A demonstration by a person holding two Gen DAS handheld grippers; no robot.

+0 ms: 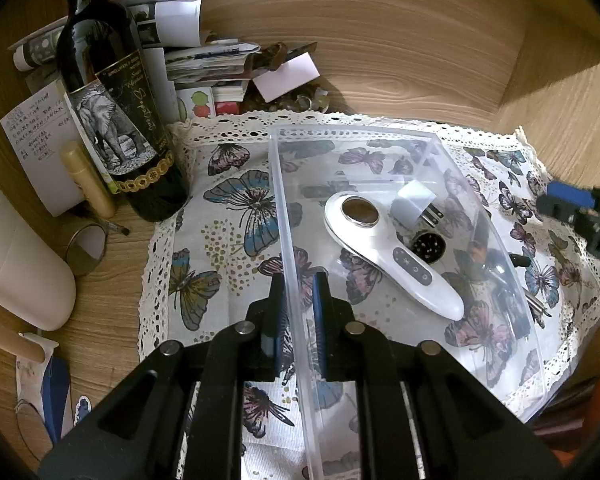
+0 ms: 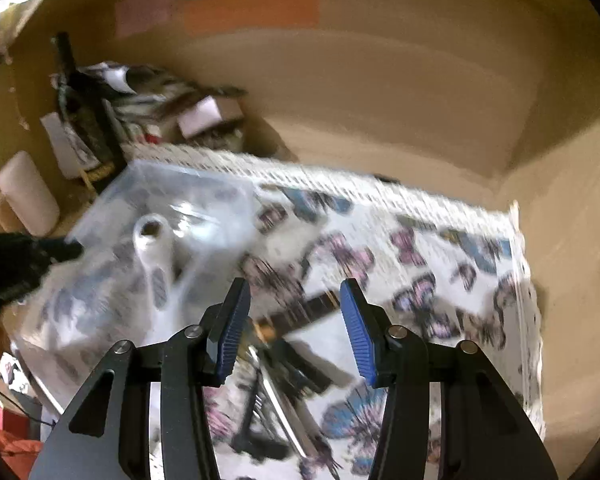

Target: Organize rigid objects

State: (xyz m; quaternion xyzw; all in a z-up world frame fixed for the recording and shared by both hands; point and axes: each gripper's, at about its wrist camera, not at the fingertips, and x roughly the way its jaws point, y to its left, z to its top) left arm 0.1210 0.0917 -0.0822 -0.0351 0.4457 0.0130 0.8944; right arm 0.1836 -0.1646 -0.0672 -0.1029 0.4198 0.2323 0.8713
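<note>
Left gripper (image 1: 298, 280) is clamped on the near wall of the clear plastic box (image 1: 500, 240), center frame, on the butterfly cloth (image 1: 220, 216). Inside: a white handheld device (image 1: 384, 248), a white plug (image 1: 414, 202) and a small black round thing (image 1: 429, 245). A wine bottle (image 1: 112, 120) and paper clutter crowd the upper left. Right gripper (image 2: 294, 332) hangs open over some dark, blurry items (image 2: 296, 316) beside the box, which only the right view really shows.

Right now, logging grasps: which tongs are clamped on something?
The left tongs, closed on the clear bin's wall; the right tongs gape open, holding nothing.
</note>
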